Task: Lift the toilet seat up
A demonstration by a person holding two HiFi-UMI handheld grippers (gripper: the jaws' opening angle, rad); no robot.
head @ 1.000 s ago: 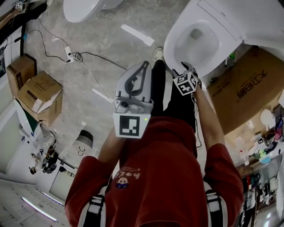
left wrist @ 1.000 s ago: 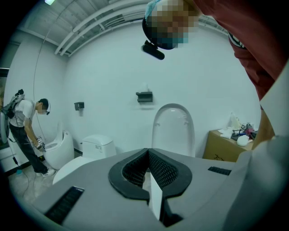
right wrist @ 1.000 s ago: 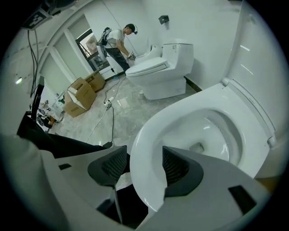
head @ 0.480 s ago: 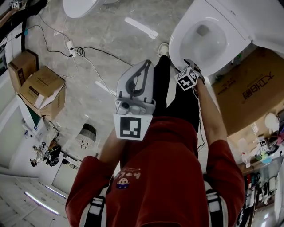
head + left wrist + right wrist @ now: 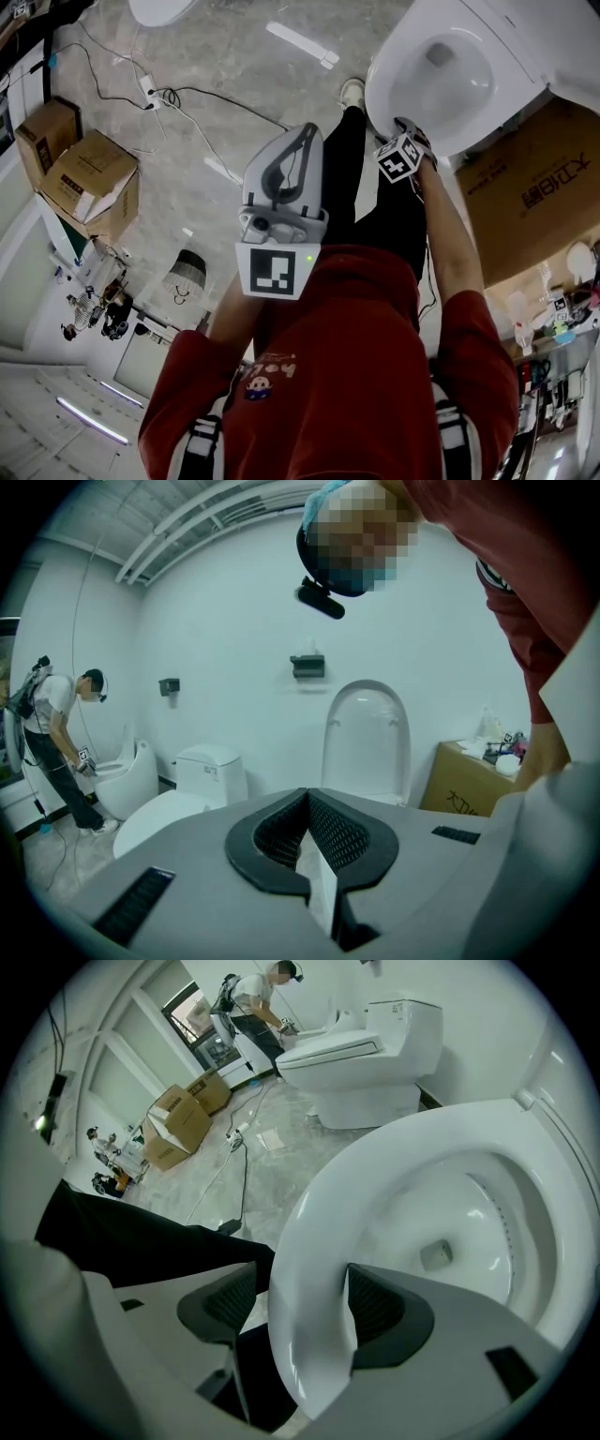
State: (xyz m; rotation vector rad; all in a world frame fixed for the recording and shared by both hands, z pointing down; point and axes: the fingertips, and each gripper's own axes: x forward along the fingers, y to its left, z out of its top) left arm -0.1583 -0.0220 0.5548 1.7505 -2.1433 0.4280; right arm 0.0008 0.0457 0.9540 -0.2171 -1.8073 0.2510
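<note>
Toilet seat [image 5: 382, 86] is seen lying flat on the bowl of the toilet [image 5: 441, 141], which stands at the wall edge of the floor [image 5: 234, 66], with its lid [image 5: 525, 37] raised behind it. Right gripper [image 5: 401, 127] is held steeply downward at the seat's front edge. In the right gripper view the right gripper [image 5: 302, 1299] is set astride that front edge [image 5: 319, 1232], one pad [image 5: 230, 1302] outside the rim and the other inside the bowl. The jaws are spread wide and have just been opening. A gap is seen at the outer pad, so no grip is read. Left gripper [image 5: 307, 133] is held apart from the toilet, over the person's dark trouser leg [image 5: 342, 178]. In the left gripper view the left gripper [image 5: 307, 803] is shown with its pads [image 5: 342, 832] pressed together at the tips, nothing between them. A large cardboard box [image 5: 534, 197] is placed just beside the toilet. Two smaller cardboard boxes [image 5: 89, 192] are stacked near the far edge of the floor, with a cable [image 5: 206, 117] trailing nearby. A second person [image 5: 52, 714] is seen bent over another toilet [image 5: 127, 775].
</note>
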